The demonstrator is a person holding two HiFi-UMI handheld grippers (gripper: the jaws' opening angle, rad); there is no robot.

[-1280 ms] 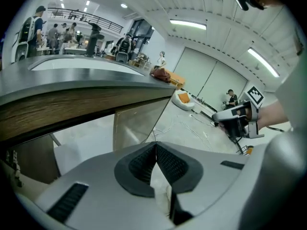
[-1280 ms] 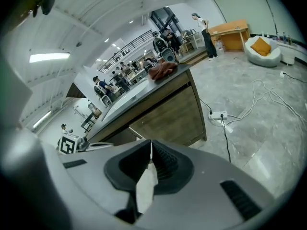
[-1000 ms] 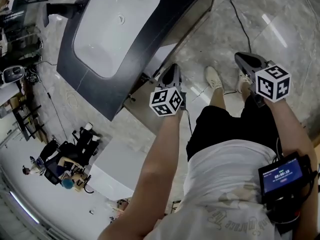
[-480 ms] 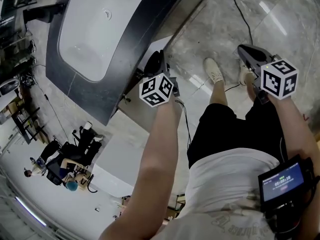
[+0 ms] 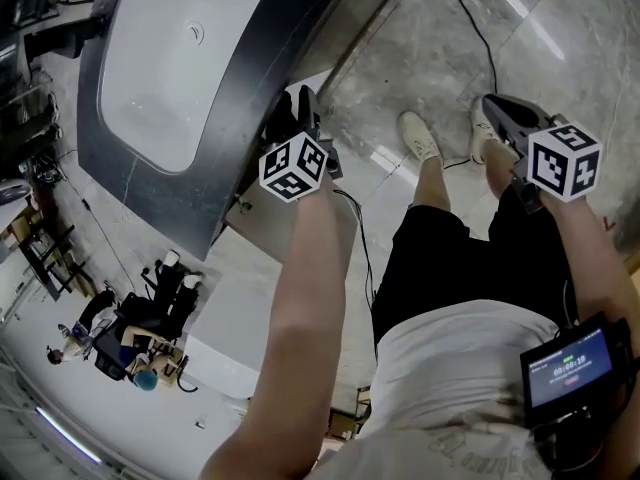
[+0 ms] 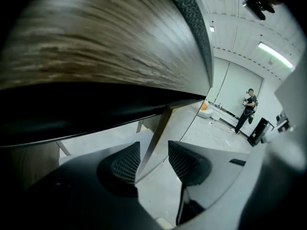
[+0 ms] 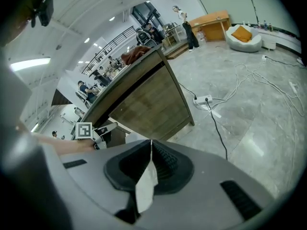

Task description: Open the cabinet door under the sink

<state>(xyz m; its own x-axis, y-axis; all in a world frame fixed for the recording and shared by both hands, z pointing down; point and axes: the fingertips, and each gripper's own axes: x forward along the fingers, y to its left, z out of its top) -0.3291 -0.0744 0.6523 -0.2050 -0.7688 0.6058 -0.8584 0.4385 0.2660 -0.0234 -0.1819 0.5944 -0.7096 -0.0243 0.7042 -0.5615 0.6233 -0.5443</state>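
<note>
The sink cabinet has a white basin (image 5: 170, 58) in a dark counter (image 5: 225, 178). Its wood-grain front (image 6: 105, 37) fills the top of the left gripper view. My left gripper (image 5: 298, 103) reaches under the counter's front edge. Its jaws have just been opening and now stand apart (image 6: 153, 150). The thin edge of a door panel (image 6: 156, 131) runs between the pads, close to the left one. My right gripper (image 5: 495, 106) hangs over the floor to the right, away from the cabinet. Its pads are shut together (image 7: 151, 150) on nothing. The cabinet (image 7: 148, 104) shows ahead of it.
A power strip (image 7: 204, 100) and black cables (image 5: 470, 18) lie on the marble floor right of the cabinet. The person's shoes (image 5: 418, 136) stand between the grippers. A screen device (image 5: 568, 363) hangs at the waist. People and furniture are far off.
The left gripper has moved up and left in the head view, in under the counter's edge. The right gripper has shifted only slightly.
</note>
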